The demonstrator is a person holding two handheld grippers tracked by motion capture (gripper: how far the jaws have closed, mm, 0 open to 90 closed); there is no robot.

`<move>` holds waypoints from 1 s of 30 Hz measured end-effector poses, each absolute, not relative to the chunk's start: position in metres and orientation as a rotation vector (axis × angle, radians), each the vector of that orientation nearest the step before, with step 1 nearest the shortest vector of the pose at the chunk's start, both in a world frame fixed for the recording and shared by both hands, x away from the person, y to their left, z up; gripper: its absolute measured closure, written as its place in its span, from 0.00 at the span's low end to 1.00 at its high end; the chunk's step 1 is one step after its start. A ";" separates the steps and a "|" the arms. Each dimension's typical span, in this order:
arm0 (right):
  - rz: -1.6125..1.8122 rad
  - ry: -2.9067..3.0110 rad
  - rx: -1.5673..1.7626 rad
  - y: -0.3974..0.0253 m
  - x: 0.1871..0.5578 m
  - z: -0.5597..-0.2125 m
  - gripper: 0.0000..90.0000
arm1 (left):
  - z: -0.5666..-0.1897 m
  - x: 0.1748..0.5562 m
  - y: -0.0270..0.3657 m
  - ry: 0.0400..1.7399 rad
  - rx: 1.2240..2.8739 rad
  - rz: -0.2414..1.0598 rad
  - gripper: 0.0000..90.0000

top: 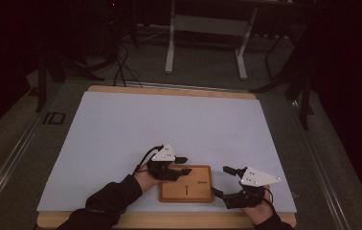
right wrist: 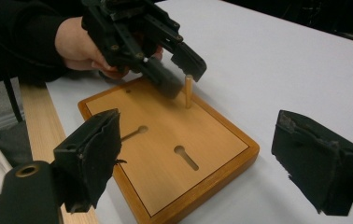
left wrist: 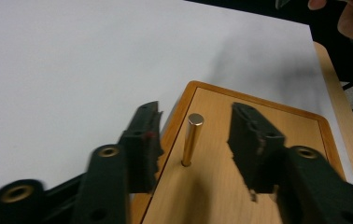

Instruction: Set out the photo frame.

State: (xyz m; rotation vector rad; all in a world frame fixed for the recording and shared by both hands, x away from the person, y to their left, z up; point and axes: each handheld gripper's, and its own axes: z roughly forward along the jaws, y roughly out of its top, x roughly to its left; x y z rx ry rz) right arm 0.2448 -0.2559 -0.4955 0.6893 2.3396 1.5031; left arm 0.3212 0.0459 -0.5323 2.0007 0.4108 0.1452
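A wooden board (top: 196, 190) (right wrist: 165, 121) with two keyhole slots (right wrist: 185, 157) lies near the table's front edge. A brass peg (left wrist: 193, 139) (right wrist: 188, 91) stands upright in a hole at one corner of the board. My left gripper (top: 185, 165) (left wrist: 194, 116) is open, with one jaw on each side of the peg and clear of it. It also appears in the right gripper view, the left gripper (right wrist: 177, 70) held by a hand. My right gripper (top: 221, 180) (right wrist: 198, 140) is open beside the board's right edge, with nothing between its jaws.
The board rests on a large white sheet (top: 169, 120) that covers a wooden table (top: 169, 89). A strip of bare wood (right wrist: 37, 121) runs along the front edge. Metal frame legs (top: 170, 48) stand on the floor beyond the table.
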 end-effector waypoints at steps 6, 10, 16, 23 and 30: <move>1.498 2.359 0.687 -0.255 0.245 -0.497 0.19 | -0.535 0.323 0.042 0.386 2.009 0.122 0.79; 1.493 2.364 0.679 -0.255 0.245 -0.498 0.19 | -0.537 0.325 0.042 0.388 2.012 0.133 0.88; 1.483 2.374 0.674 -0.254 0.245 -0.499 0.19 | -0.539 0.326 0.042 0.374 2.010 0.144 0.92; 1.469 2.388 0.665 -0.252 0.245 -0.500 0.20 | -0.538 0.331 0.043 0.349 2.020 0.107 0.93; 1.449 2.405 0.625 -0.249 0.243 -0.499 0.23 | -0.538 0.336 0.044 0.340 2.023 0.062 0.93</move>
